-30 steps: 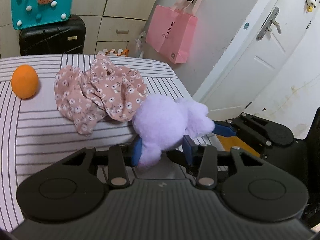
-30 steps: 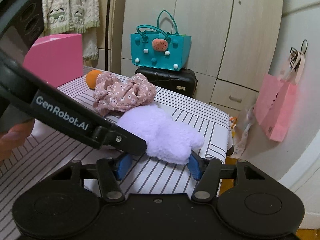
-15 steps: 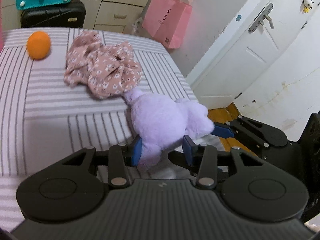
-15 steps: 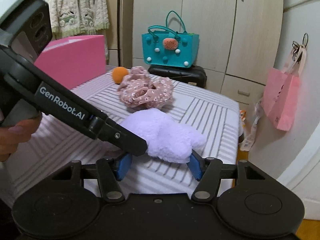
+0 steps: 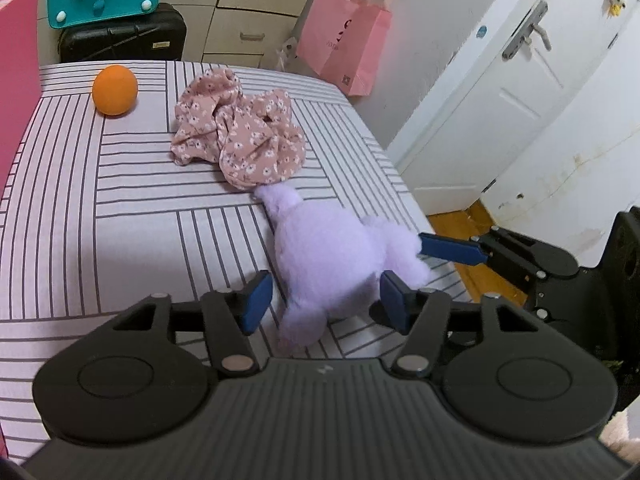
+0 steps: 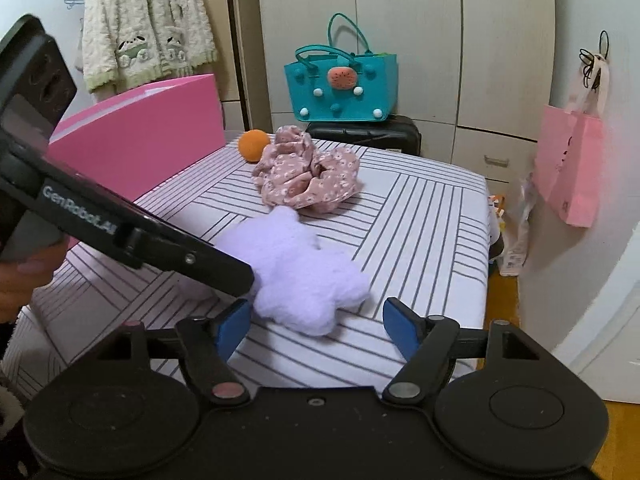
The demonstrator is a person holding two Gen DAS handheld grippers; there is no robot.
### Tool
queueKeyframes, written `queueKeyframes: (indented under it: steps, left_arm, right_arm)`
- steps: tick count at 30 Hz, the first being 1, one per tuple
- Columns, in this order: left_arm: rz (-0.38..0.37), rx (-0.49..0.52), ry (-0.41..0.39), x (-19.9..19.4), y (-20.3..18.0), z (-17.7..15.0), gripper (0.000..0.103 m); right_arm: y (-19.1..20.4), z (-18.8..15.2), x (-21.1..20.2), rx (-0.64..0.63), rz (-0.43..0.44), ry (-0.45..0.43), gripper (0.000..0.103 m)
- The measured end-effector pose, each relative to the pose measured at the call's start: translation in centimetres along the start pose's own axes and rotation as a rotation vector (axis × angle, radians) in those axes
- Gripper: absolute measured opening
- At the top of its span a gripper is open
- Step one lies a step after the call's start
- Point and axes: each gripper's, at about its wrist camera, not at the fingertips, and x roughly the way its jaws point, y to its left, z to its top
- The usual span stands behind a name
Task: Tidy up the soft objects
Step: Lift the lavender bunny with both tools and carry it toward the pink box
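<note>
Three soft things lay unsorted on the striped bed [image 5: 120, 240]: a fluffy lilac plush toy [image 5: 332, 256], a crumpled pink floral cloth [image 5: 240, 144] at its twelve o'clock, and an orange ball [image 5: 115, 89] beyond. Left gripper [image 5: 324, 300] and right gripper [image 6: 316, 328] fingers were spreading, letting the plush go.

A bed [image 5: 120, 200] under a striped white sheet fills the left and centre of the frame; an orange ball [image 5: 115, 89] lies at upper left; a crumpled pink floral cloth [image 5: 240, 144] lies at centre; a lilac plush toy [image 5: 324, 256] just below it touches its edge.
</note>
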Motion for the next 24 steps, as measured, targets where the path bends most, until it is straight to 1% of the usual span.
queueKeyframes:
  steps: [1, 3, 4, 5, 6, 7, 8, 9, 11, 15, 18, 21, 24]
  left_arm:
    - [-0.007, 0.005, -0.003, 0.0, 0.1, 0.2, 0.059]
    - [-0.010, 0.036, -0.009, 0.4, -0.1, 0.4, 0.055]
    - [0.007, 0.041, -0.007, 0.9, -0.1, 0.5, 0.051]
    - [0.008, 0.042, 0.001, 1.2, -0.1, 0.5, 0.046]
    - [0.001, 0.037, -0.001, 1.3, -0.1, 0.5, 0.045]
    - [0.003, 0.037, -0.005, 1.3, -0.1, 0.4, 0.045]
    - [0.005, 0.038, -0.010, 1.2, -0.1, 0.4, 0.044]
    - [0.004, 0.040, -0.011, 1.1, -0.1, 0.3, 0.044]
    - [0.006, 0.048, -0.013, 0.9, -0.2, 0.1, 0.043]
    - [0.011, 0.058, -0.003, 0.0, -0.4, -0.3, 0.043]
    - [0.035, 0.064, 0.032, -0.9, -0.6, -0.7, 0.043]
    - [0.056, 0.059, 0.074, -2.0, -0.6, -1.4, 0.043]
    - [0.057, 0.053, 0.095, -3.3, -0.4, -2.1, 0.043]
  right_arm:
    - [-0.1, 0.1, -0.1, -0.001, 0.003, -0.002, 0.081]
    - [-0.1, 0.2, 0.1, -0.018, 0.018, -0.002, 0.081]
    - [0.0, 0.2, 0.1, -0.026, 0.019, -0.003, 0.079]
    - [0.1, 0.1, 0.2, -0.031, 0.014, -0.008, 0.076]
    - [0.2, 0.1, 0.3, -0.035, 0.005, -0.018, 0.072]
    - [0.3, 0.0, 0.3, -0.036, 0.000, -0.033, 0.065]
    - [0.5, 0.0, 0.3, -0.038, 0.004, -0.037, 0.062]
    - [0.7, 0.1, 0.5, -0.042, 0.007, -0.031, 0.060]
    - [1.2, 0.0, 0.6, -0.046, -0.020, -0.030, 0.058]
    - [1.5, -0.1, 0.3, -0.002, -0.012, -0.020, 0.057]
    - [2.2, 0.0, -0.2, -0.001, -0.008, -0.007, 0.057]
    - [3.2, 0.1, -0.5, 0.003, 0.018, 0.038, 0.057]
    - [4.7, 0.1, -1.0, 0.004, 0.041, 0.082, 0.057]
